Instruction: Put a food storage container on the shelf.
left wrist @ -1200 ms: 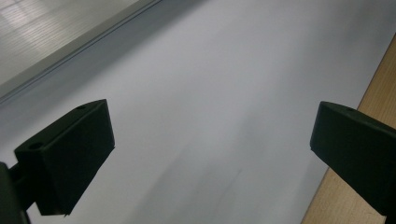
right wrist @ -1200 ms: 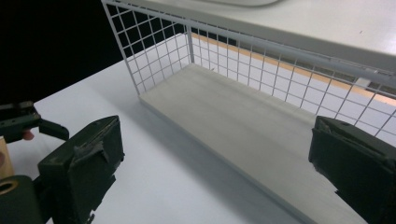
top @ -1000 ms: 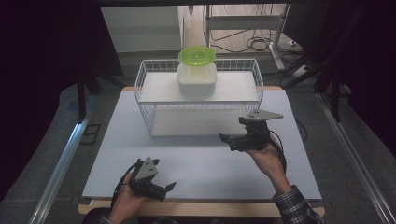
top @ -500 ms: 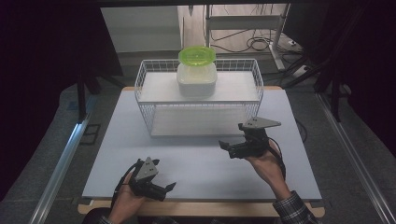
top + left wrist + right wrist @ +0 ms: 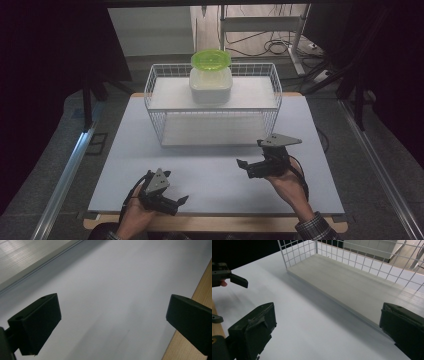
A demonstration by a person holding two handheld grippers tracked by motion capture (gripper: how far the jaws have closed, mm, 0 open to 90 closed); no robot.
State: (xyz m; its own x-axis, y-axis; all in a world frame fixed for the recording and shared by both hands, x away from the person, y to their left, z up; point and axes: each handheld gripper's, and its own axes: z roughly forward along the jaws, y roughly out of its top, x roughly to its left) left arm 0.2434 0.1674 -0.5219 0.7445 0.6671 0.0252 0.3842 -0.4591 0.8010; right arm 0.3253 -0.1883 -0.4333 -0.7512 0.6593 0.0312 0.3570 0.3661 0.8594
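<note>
The left gripper (image 5: 176, 202) sits at the lower left of the high view, low over the white board (image 5: 210, 170), its jaws spread wide with nothing between them. The right gripper (image 5: 245, 166) is at the lower right centre of that view, lifted a little, jaws likewise wide apart and empty, pointing toward the left of the frame.

The left gripper view looks along its jaws at bare white board, with a strip of wooden table edge (image 5: 200, 290) at the right of the frame. The right gripper view takes in the wire basket (image 5: 294, 252) across the top of the frame and its pale floor panel, with the left gripper (image 5: 229, 277) small at the far left.

The high view alone shows the basket's contents: a white tub (image 5: 210, 85) with a green lid (image 5: 210, 59) stands upright at the back middle of the wire basket (image 5: 155, 95), in the upper centre of the frame, well apart from both grippers. No writing on the tub can be read.
</note>
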